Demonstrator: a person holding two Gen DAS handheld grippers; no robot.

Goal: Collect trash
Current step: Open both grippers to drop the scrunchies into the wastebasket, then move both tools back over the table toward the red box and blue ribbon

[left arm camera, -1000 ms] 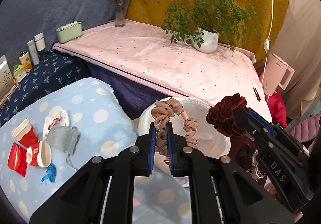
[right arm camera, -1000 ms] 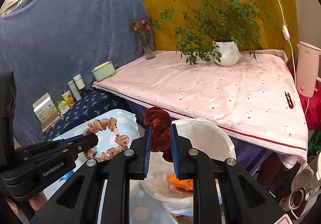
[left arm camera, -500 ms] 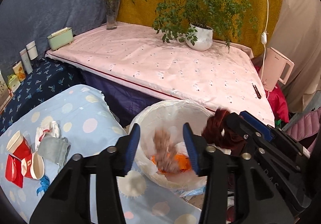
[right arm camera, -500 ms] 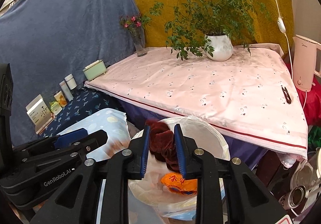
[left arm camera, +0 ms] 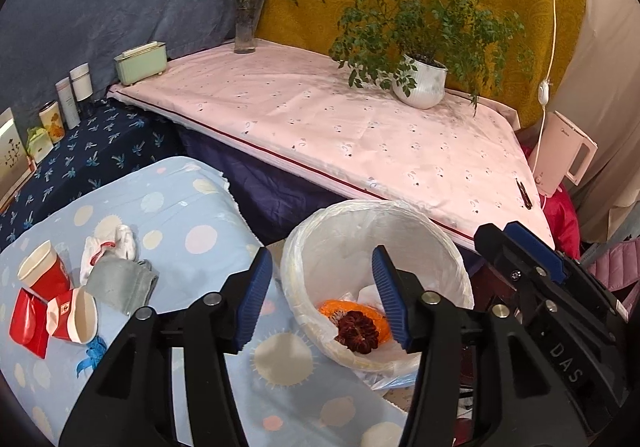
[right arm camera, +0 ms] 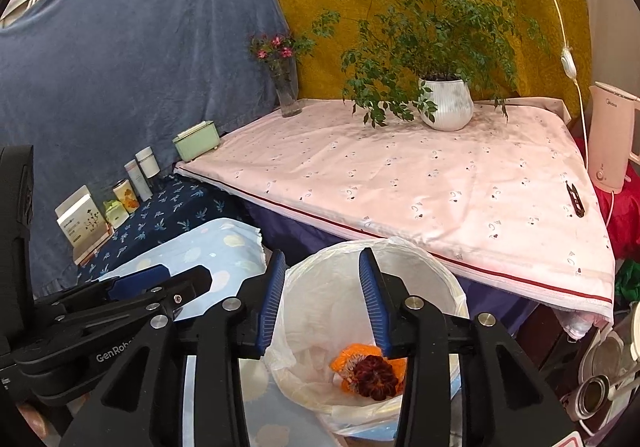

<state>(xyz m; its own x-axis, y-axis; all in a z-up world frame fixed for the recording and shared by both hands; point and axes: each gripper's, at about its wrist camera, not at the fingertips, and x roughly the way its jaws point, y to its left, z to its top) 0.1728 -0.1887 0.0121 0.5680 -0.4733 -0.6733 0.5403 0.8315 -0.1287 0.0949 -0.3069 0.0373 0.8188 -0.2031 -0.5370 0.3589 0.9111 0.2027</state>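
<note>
A white bin lined with a plastic bag (left arm camera: 304,243) (right arm camera: 424,259) stands beside the blue dotted cloth. Inside it a dark red scrunchie (left arm camera: 357,331) (right arm camera: 375,371) lies on an orange wrapper (left arm camera: 372,313) (right arm camera: 354,351). The pink scrunchie is out of sight. My left gripper (left arm camera: 324,295) hovers over the bin's left rim, its jaws opening with nothing between them. My right gripper (right arm camera: 324,299) hangs above the bin, its jaws also opening and empty. Crushed red paper cups (left arm camera: 52,303), a white sock (left arm camera: 108,247) and a grey cloth (left arm camera: 120,283) lie on the dotted cloth at the left.
A pink-covered table (left arm camera: 360,135) behind the bin carries a potted plant (left arm camera: 424,83), a flower vase (left arm camera: 245,31), a green box (left arm camera: 140,63) and a small black clip (left arm camera: 524,197). A pink kettle (left arm camera: 560,155) stands at the right. Bottles and boxes (left arm camera: 60,107) line the dark blue cloth.
Both grippers have opened and let go of their scrunchies. The pink scrunchie fell into the bin first, and the dark red one now lies on the orange wrapper inside.
</note>
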